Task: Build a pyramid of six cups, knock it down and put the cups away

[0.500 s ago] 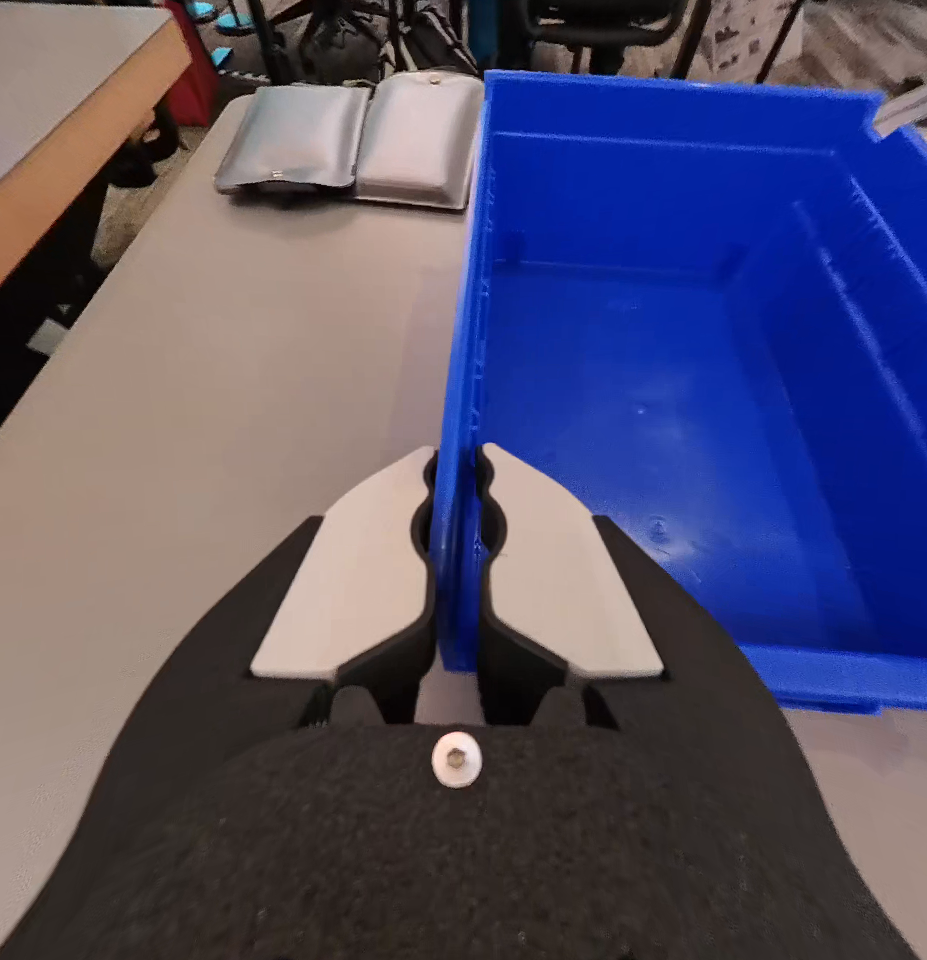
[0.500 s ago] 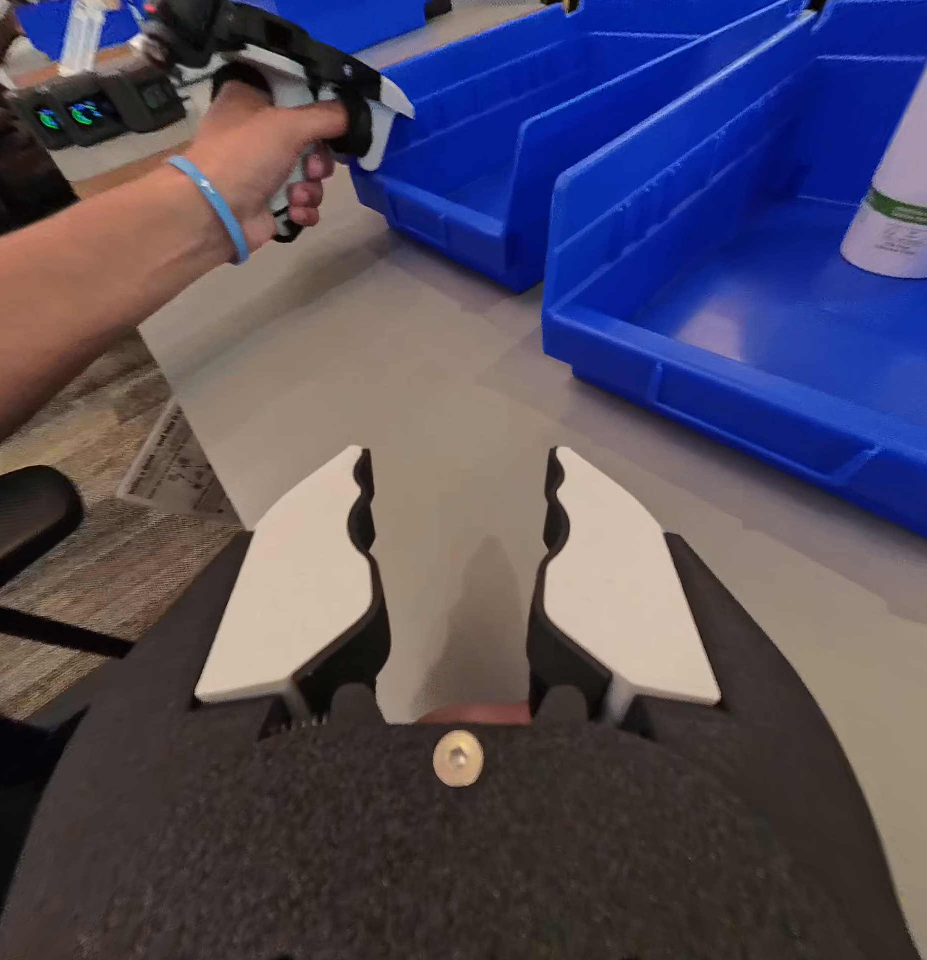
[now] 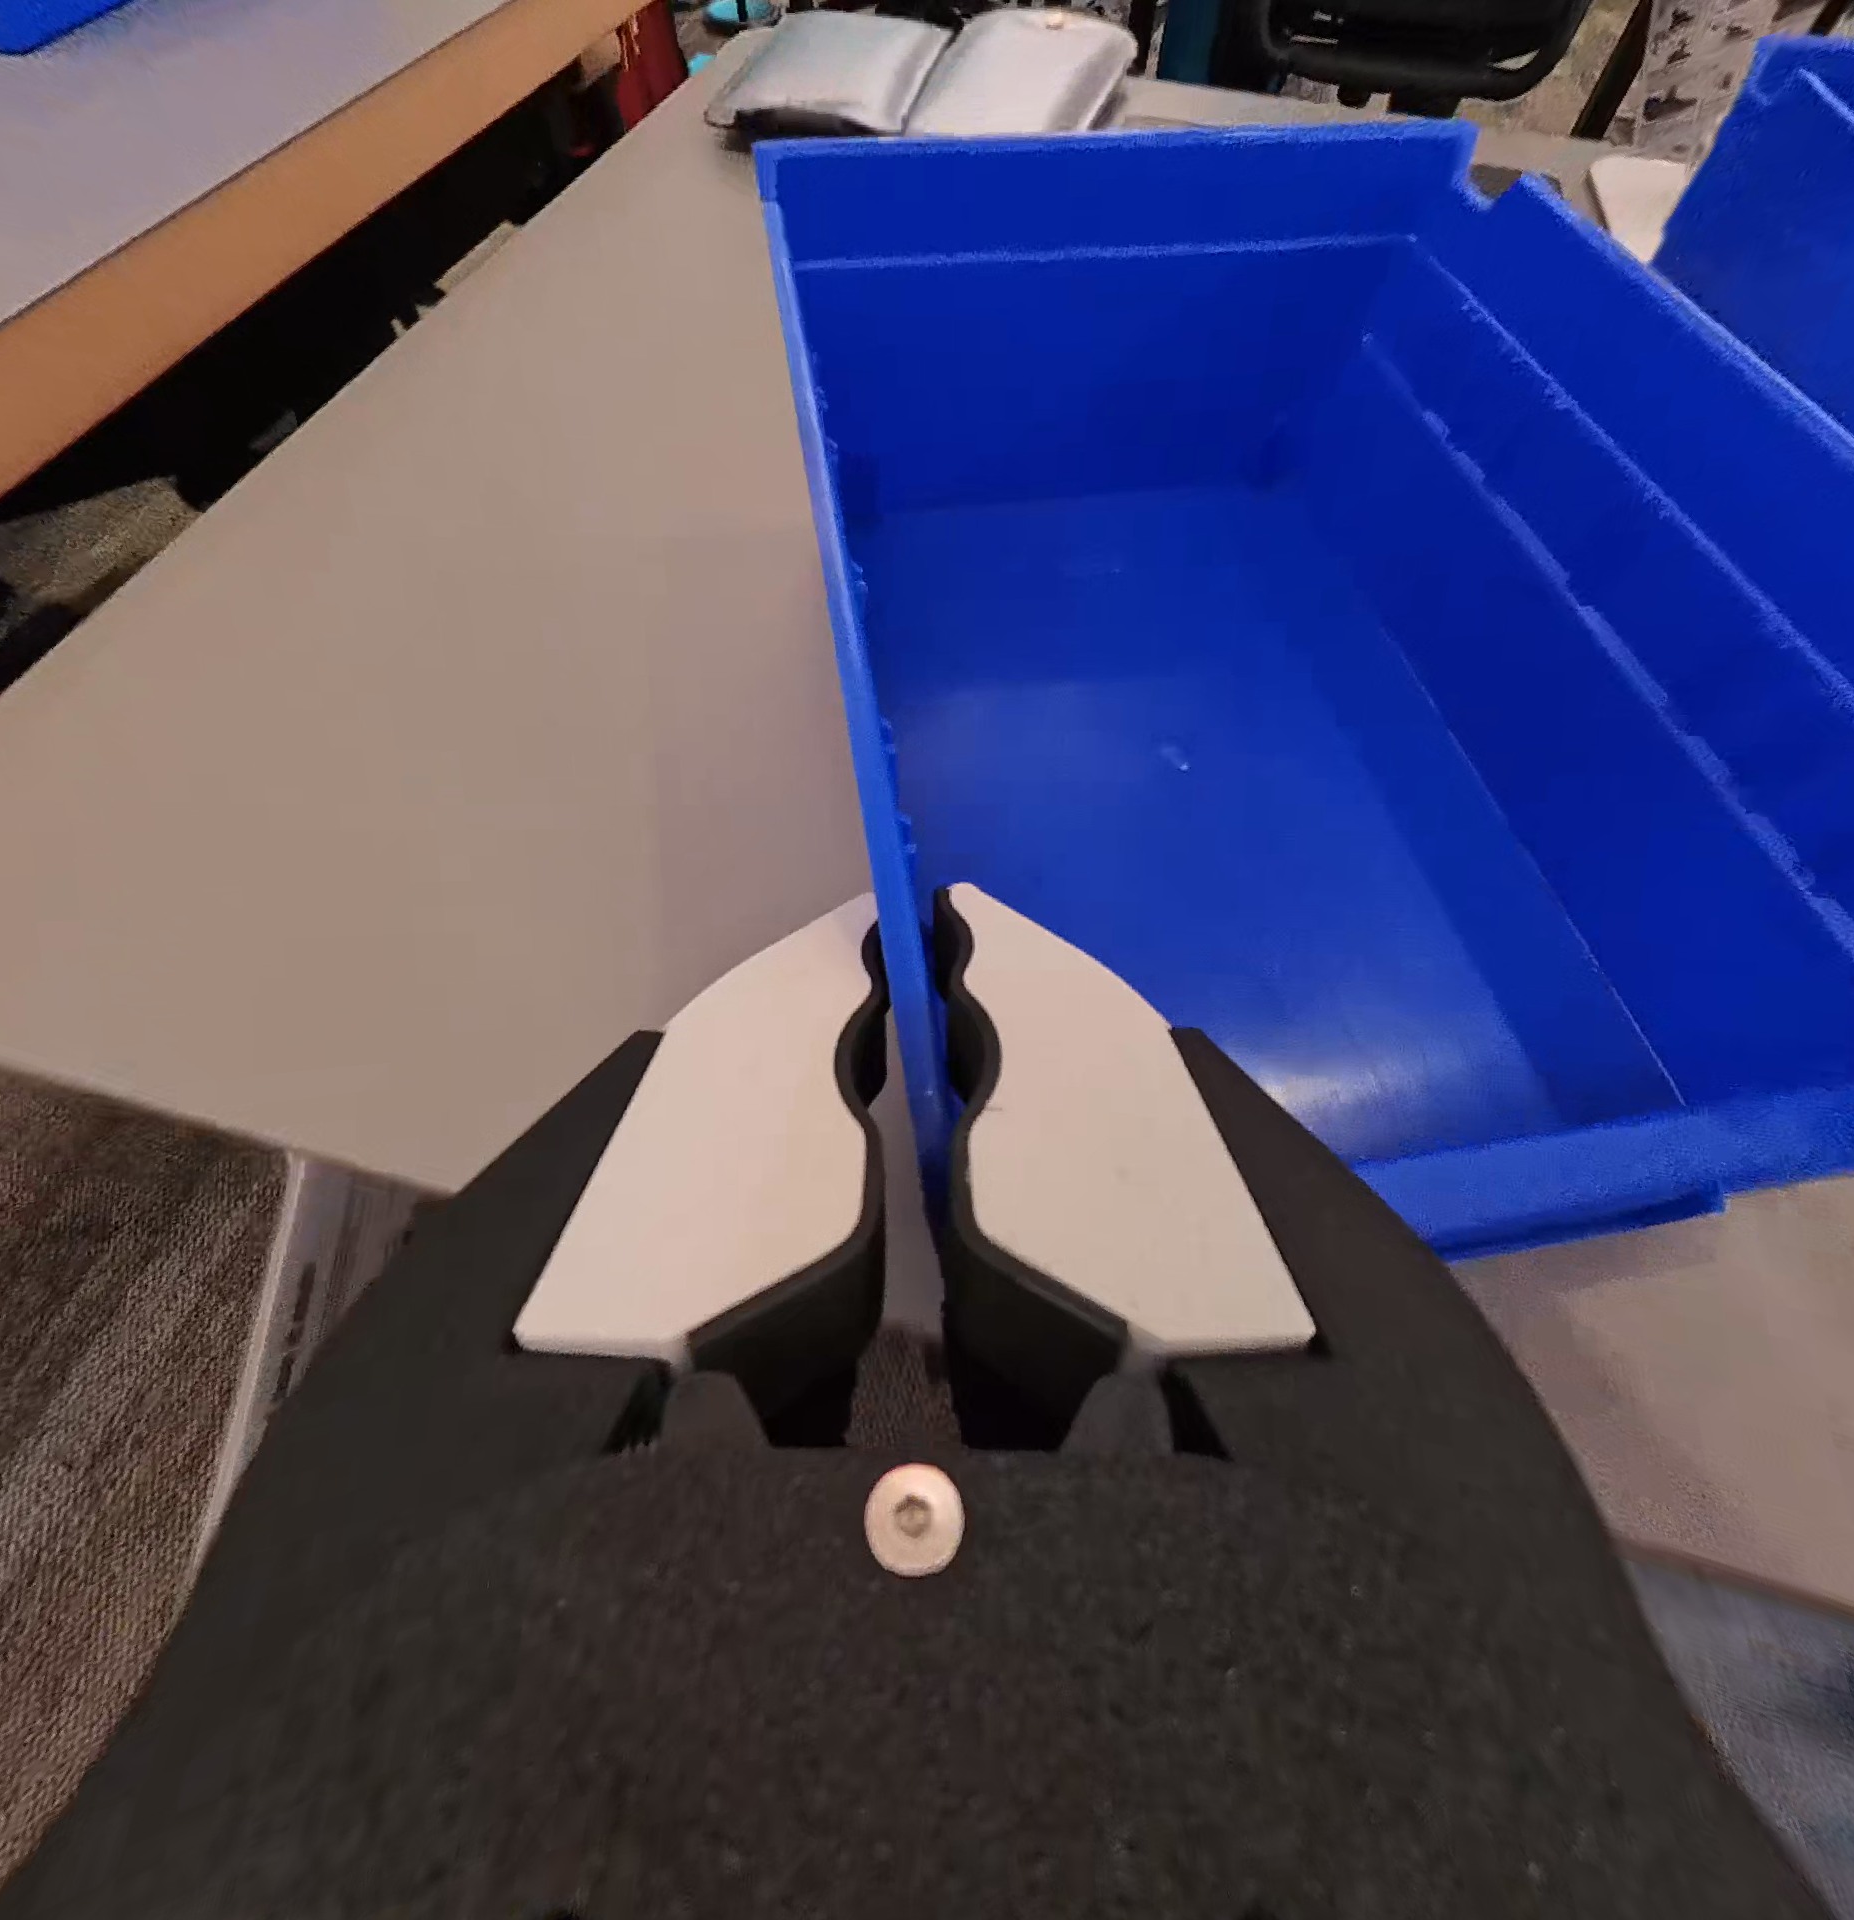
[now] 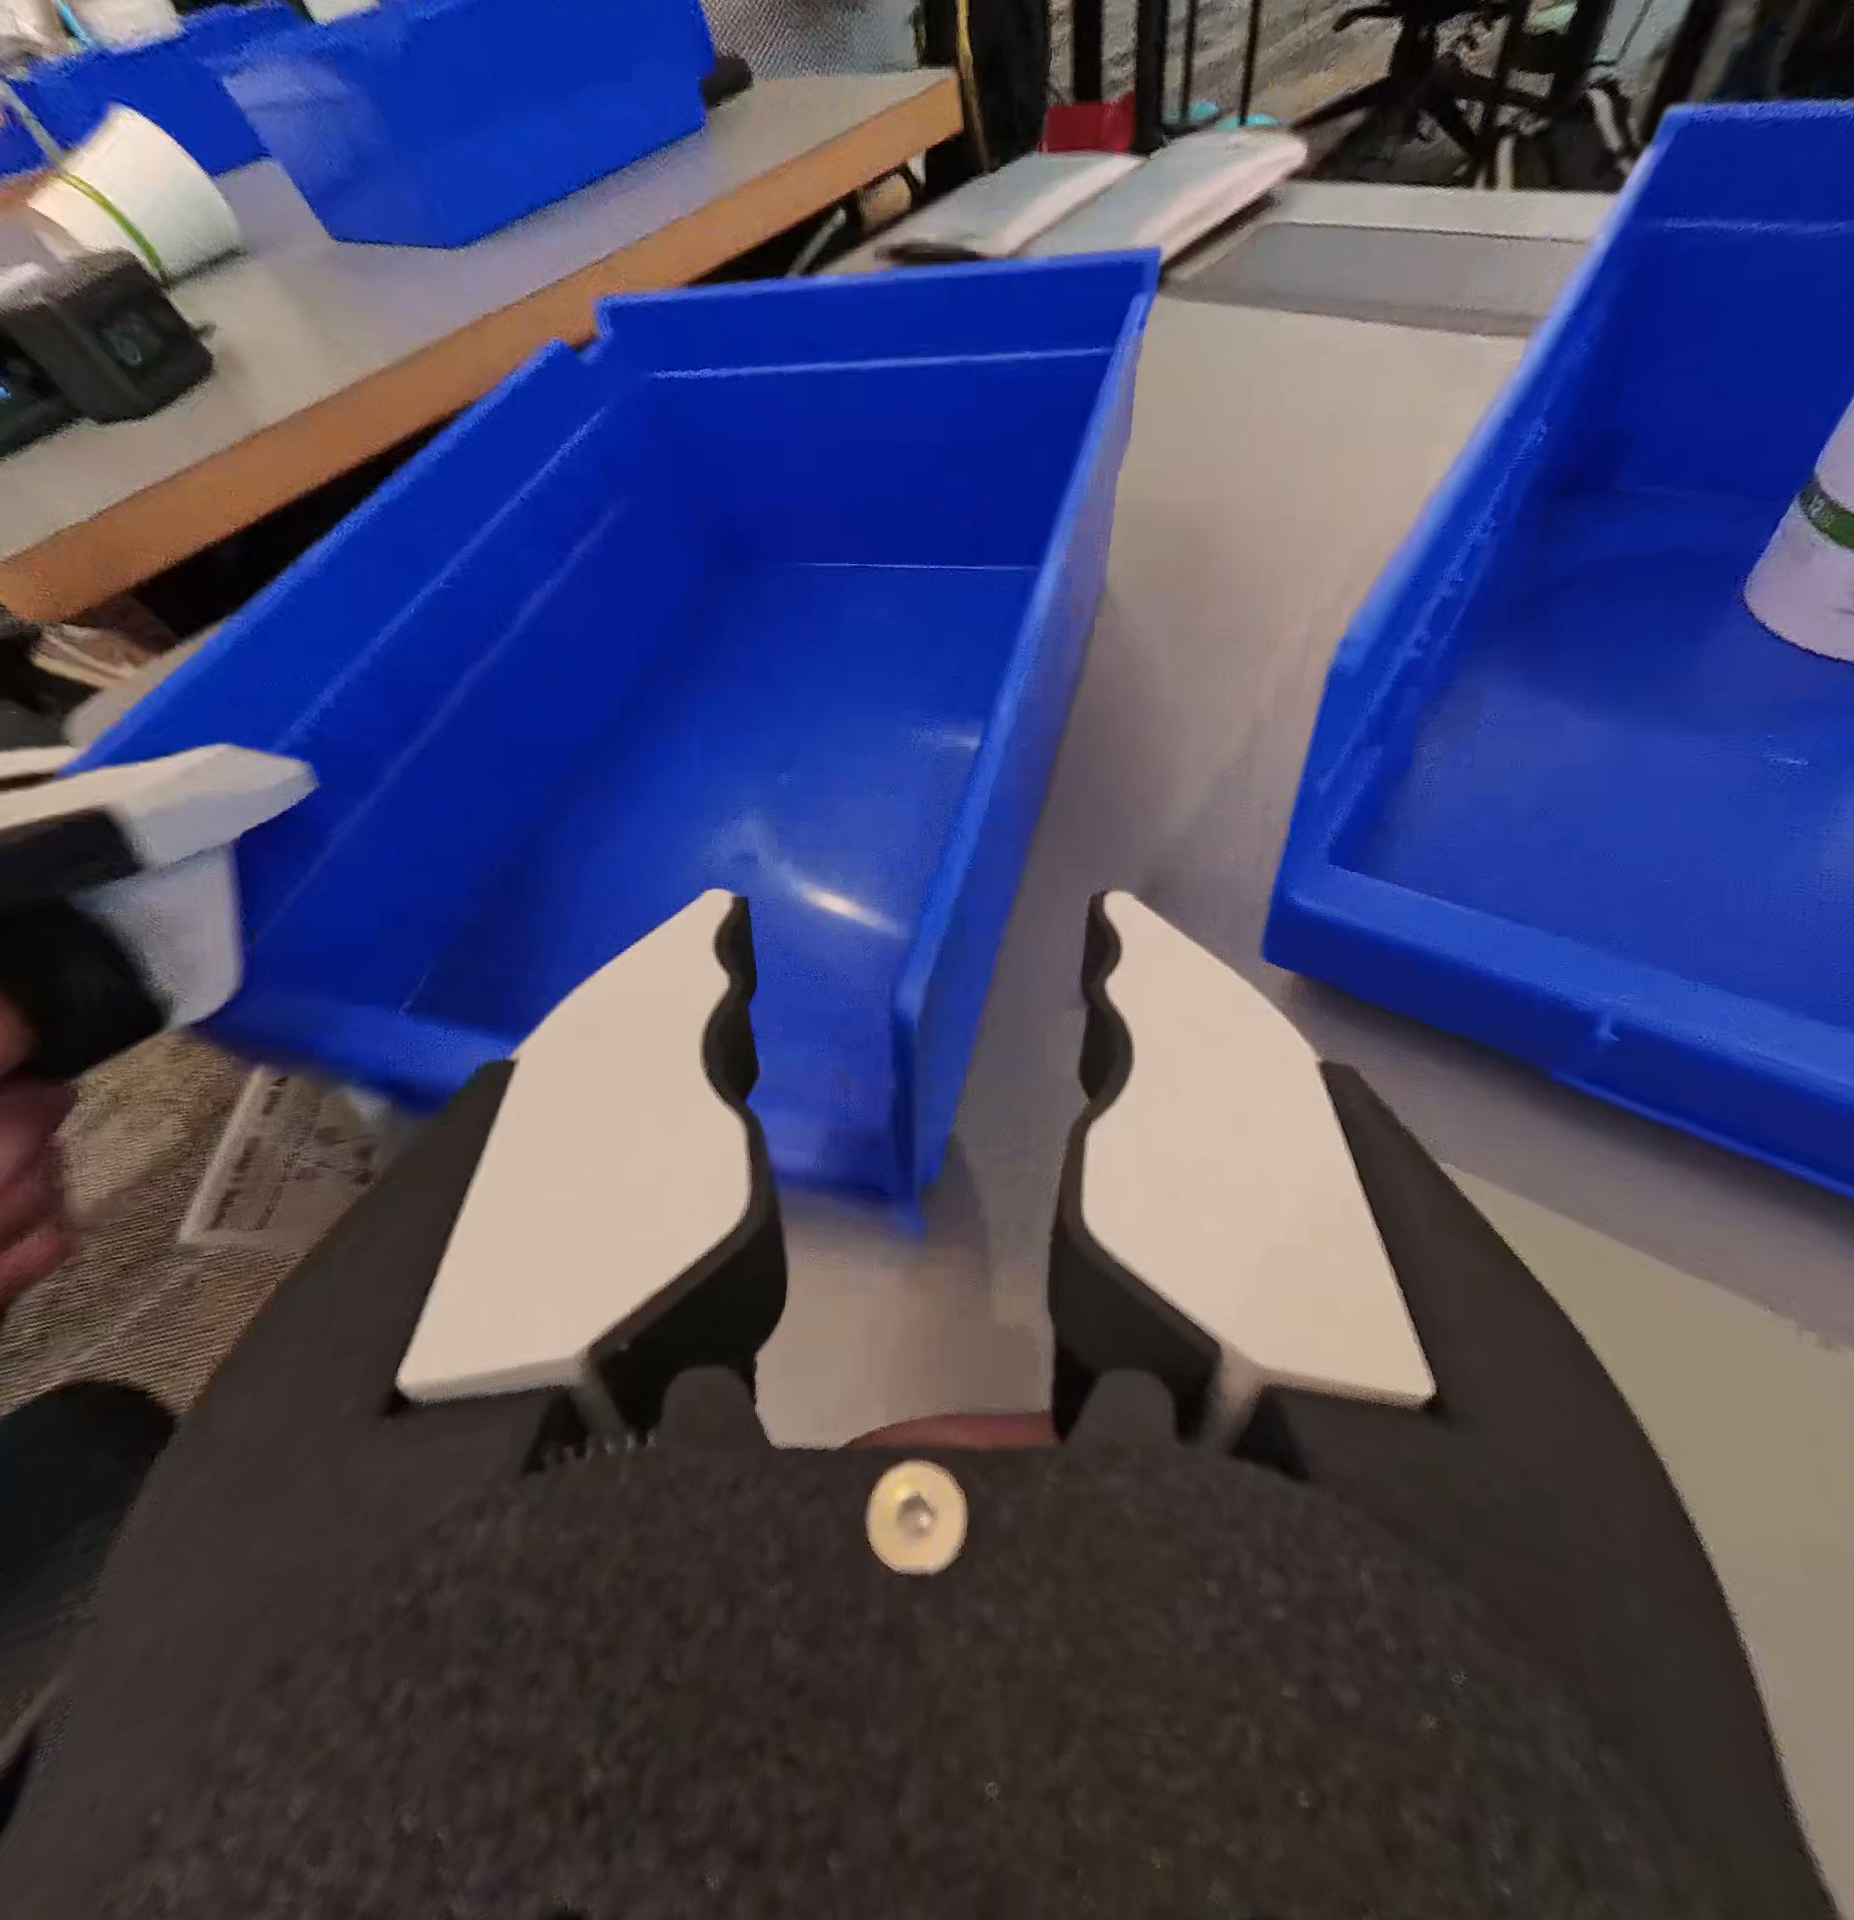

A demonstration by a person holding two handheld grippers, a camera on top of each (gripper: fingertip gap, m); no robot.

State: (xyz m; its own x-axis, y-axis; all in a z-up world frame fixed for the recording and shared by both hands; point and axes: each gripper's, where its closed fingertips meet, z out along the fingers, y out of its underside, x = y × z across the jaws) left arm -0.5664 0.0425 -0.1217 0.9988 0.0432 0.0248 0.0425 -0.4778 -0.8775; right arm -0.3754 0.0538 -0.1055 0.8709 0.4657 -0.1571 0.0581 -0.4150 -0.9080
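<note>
An empty blue bin stands on the grey table, its near end at the table's front edge. My left gripper is shut on the bin's left wall near the front corner. It also shows in the right wrist view, held by a hand. My right gripper is open and the right wall of the bin stands between its fingers, without a visible squeeze. A white cup-like stack with a green band stands in a second blue bin to the right. No loose cups show.
The second bin stands right of the held one with a strip of table between. Silver pouches lie at the table's far end. A neighbouring table at the left bears blue bins and a black device. Carpet lies below.
The left gripper, still shut on the bin wall, has brought the bin nearer the front table edge and turned it. The right gripper has swung over and now straddles the bin's right wall.
</note>
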